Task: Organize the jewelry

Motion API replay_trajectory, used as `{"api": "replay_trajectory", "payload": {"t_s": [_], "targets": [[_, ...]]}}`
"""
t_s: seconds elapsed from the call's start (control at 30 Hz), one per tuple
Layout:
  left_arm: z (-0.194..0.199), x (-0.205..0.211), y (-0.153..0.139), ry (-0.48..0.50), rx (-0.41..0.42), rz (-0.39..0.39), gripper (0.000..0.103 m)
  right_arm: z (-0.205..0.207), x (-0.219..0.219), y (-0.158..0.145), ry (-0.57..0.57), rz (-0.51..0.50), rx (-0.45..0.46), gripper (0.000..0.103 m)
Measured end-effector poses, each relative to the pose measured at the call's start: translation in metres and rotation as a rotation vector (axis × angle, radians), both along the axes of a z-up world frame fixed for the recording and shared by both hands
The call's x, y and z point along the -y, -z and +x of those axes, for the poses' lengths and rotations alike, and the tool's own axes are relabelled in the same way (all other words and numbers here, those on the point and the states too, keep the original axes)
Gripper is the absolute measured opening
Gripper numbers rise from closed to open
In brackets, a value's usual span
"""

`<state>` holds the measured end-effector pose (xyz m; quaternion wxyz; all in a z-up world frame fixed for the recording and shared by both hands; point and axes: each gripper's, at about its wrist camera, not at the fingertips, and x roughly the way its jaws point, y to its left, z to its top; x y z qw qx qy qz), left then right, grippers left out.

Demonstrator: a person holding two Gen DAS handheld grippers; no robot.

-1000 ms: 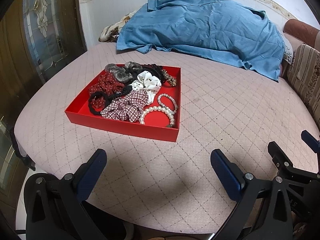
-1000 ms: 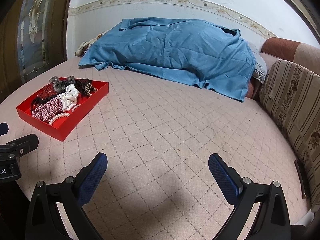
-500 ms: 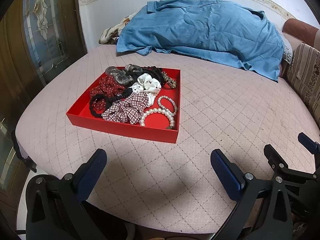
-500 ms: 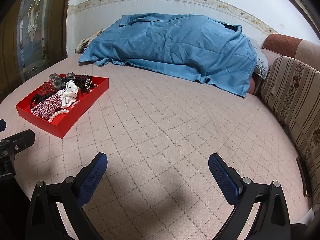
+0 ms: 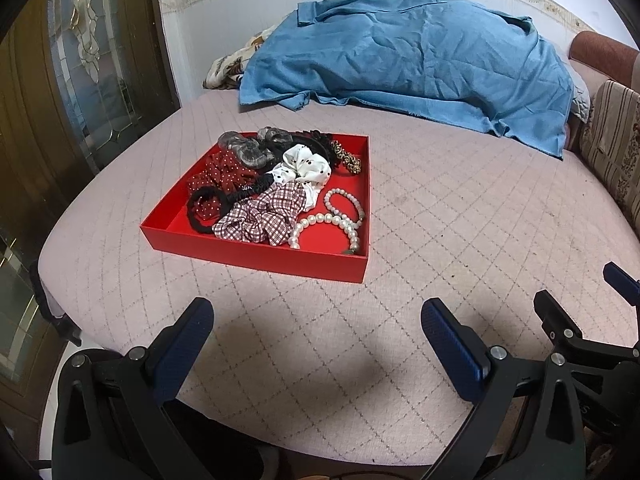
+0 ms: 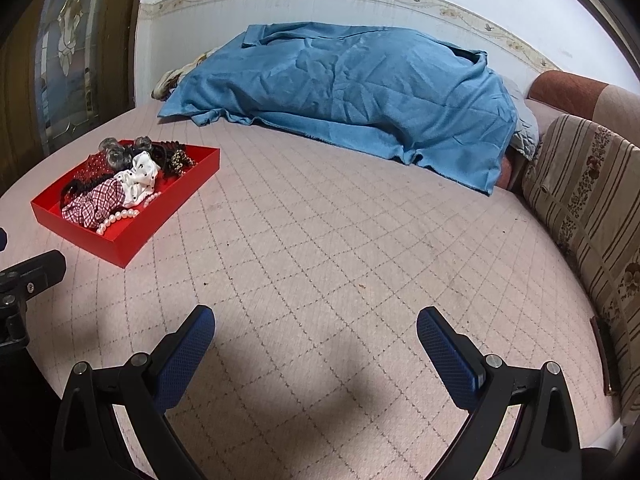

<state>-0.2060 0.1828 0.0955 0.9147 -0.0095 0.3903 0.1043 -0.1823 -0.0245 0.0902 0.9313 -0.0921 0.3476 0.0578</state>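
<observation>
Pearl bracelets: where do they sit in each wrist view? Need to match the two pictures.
Left wrist: pearl bracelets lie centre frame, in the near-right corner of the red tray, right of the plaid scrunchie.
Right wrist: pearl bracelets show far left, along the tray's right-hand wall, partly hidden by it.
Shared landmark: the blue blanket at the back of the bed.
</observation>
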Motion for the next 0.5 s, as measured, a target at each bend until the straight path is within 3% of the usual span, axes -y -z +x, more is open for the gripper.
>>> {"api": "replay_trajectory", "payload": {"t_s": [0.5], "targets": [[-0.0035,0.0044,0.0013,0.007,-0.001,0.007,0.103,0.0000,-0.0040,0.0039,-0.030,0.000,-0.043,0.103]]}}
